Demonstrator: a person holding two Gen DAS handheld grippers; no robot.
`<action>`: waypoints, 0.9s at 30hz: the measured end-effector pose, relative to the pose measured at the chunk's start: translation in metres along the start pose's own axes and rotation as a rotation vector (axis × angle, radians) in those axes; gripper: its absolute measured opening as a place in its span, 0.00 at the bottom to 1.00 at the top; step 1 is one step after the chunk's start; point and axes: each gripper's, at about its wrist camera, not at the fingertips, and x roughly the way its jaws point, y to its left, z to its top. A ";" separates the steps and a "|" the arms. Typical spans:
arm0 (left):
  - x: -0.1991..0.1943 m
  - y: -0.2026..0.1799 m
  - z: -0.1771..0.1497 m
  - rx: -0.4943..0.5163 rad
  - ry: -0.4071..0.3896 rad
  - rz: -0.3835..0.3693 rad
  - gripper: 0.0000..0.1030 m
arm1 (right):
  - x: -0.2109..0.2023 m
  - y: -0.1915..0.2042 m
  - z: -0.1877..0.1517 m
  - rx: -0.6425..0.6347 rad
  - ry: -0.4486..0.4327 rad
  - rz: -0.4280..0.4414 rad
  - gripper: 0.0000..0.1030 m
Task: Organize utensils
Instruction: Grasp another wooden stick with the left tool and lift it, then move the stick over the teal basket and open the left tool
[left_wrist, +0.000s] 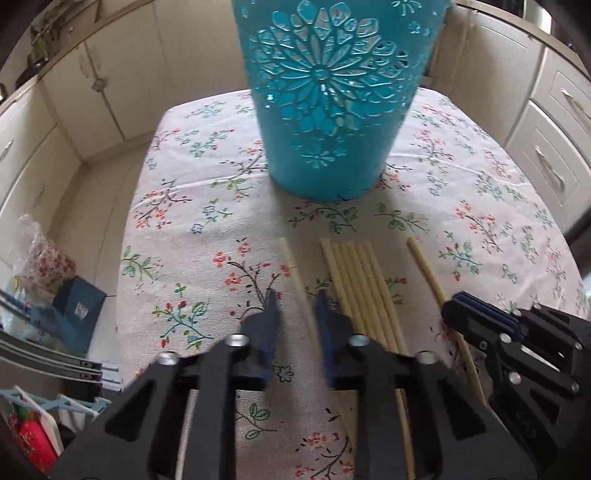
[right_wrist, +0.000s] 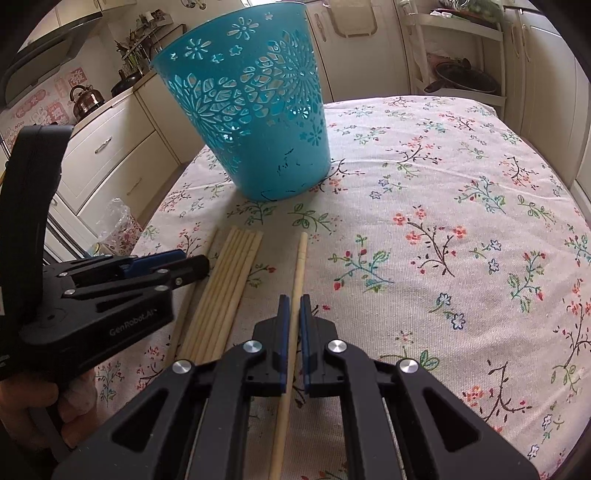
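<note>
Left view: the blue basket (left_wrist: 325, 110) stands on the desk (left_wrist: 177, 206). In front of the basket lie pale chopsticks. A bunch (left_wrist: 358, 288) lies together, one stick (left_wrist: 295, 269) lies just left of it, and one stick (left_wrist: 439, 291) lies to its right. The left tongs (left_wrist: 295, 306) are released, with a gap between the tips, and the left stick runs through that gap. The right tongs (left_wrist: 461, 310) are at the right stick.

Right view: the right tongs (right_wrist: 294, 310) are nearly clenched on the single stick (right_wrist: 300, 266). The bunch (right_wrist: 229, 288) lies left of it, in front of the basket (right_wrist: 251, 110). The left tongs (right_wrist: 184, 264) are left of the bunch.
</note>
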 end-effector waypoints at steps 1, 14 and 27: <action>-0.001 0.003 0.000 -0.005 0.007 -0.014 0.07 | 0.000 0.000 0.000 0.000 -0.003 0.000 0.06; -0.087 0.039 0.003 -0.120 -0.151 -0.139 0.05 | 0.000 -0.005 0.001 0.024 -0.011 0.015 0.06; -0.189 0.038 0.120 -0.195 -0.644 -0.216 0.05 | 0.000 -0.007 0.000 0.038 -0.013 0.028 0.07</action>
